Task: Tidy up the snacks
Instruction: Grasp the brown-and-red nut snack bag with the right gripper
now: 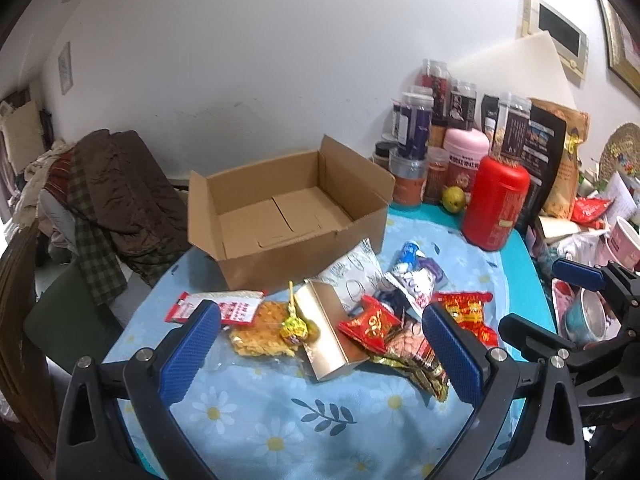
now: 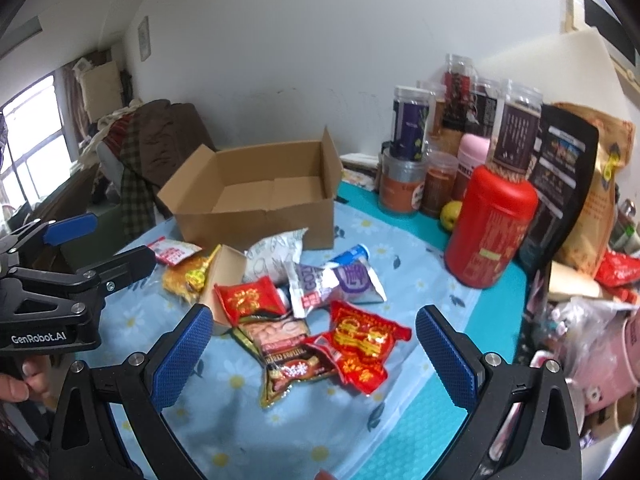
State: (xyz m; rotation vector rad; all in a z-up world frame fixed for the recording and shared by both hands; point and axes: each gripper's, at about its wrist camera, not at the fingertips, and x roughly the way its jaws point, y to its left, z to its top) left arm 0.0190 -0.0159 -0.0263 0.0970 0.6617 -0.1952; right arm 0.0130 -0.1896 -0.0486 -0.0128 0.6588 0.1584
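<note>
An open, empty cardboard box [image 1: 300,256] [image 2: 256,228] stands at the back of the blue daisy tablecloth [image 1: 320,420]. In front of it lies a heap of snacks: a red-and-white packet [image 1: 224,308], a yellow crisp pack [image 1: 256,332], a lollipop [image 1: 294,326], a small gold carton [image 1: 324,328], a white pouch [image 2: 276,252], a purple pouch [image 2: 340,280], red packets [image 2: 360,340] and a brown nut packet [image 2: 288,356]. My left gripper [image 1: 320,344] [image 2: 100,244] hovers open over the heap's left side. Over its right side my right gripper [image 2: 314,356] [image 1: 556,300] is open too. Neither holds anything.
Jars and bags crowd the back right behind a red canister [image 2: 488,236] and a green fruit [image 2: 450,214]. Pink cups and plastic bags [image 2: 592,328] fill the right edge. A chair piled with clothes [image 1: 116,200] stands left of the table. A hand [image 2: 16,384] holds the left gripper's handle.
</note>
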